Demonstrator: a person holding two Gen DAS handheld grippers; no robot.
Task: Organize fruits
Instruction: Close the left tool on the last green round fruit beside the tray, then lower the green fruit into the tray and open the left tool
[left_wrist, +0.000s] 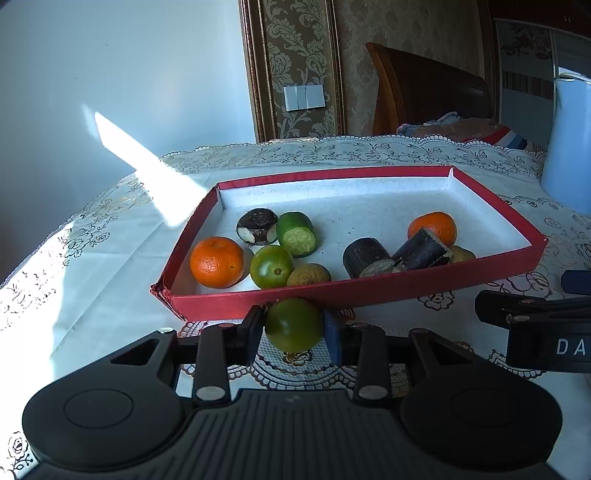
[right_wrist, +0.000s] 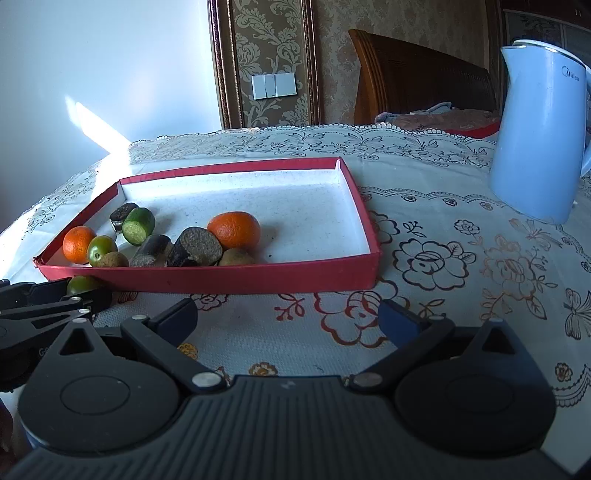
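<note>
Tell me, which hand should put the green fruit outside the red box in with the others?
The left. The left gripper is already shut on the green fruit, just in front of the red box. The right gripper is open over bare tablecloth and holds nothing.

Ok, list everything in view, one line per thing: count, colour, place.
box: one, red outside and white inside, on the tablecloth.
oranges: two, orange, one at each end of the box.
green fruit in box: one, green, beside the left orange.
brown fruits: two, tan, at the box's near wall.
cut cylinders: four, one green and three dark, in the box.
held green fruit: one, green, outside the box's near wall.
kettle: one, pale blue, far right on the tablecloth.
tablecloth: one, white with floral print, over the table.
left hand-held gripper: black, shut on the held green fruit.
right hand-held gripper: black, open, empty.
</note>
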